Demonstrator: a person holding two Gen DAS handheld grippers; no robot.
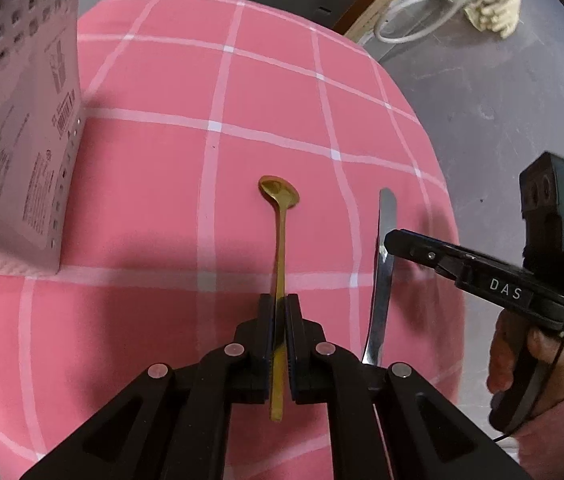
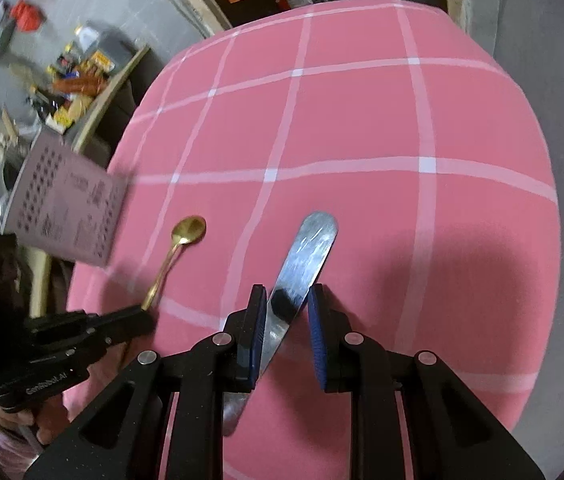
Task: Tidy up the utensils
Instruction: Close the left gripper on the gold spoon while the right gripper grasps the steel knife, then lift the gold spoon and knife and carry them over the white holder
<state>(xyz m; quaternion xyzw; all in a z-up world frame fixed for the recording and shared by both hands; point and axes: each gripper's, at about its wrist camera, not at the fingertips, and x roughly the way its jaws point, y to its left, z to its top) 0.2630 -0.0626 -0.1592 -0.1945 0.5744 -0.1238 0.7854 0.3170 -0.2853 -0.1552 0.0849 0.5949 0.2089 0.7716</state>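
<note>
Step in hand: by my reading, both utensils are being gripped so they can be lifted and set in order; the left gripper (image 1: 279, 308) should squeeze squarely on the thin handle and rise level so the bowl end does not droop; the right gripper (image 2: 286, 300) needs to close across the blade's flat, which lies slanted between its pads, or the steel may twist out
Left gripper state: pads drawn in tight on the gold spoon (image 1: 279, 240), clamped on its handle past the middle
Right gripper state: pads apart, straddling the butter knife (image 2: 302, 264); whether either pad touches the blade, I cannot tell
Spoon: slim, brass-gold, small oval bowl pointing away; lying on the pink checked tablecloth (image 1: 153, 168)
Knife: flat, polished steel, rounded tip, reflective; lying just beside the spoon, roughly parallel
Nearby: a printed cardboard box (image 1: 17, 128) stands on the cloth, apart from both utensils
</note>
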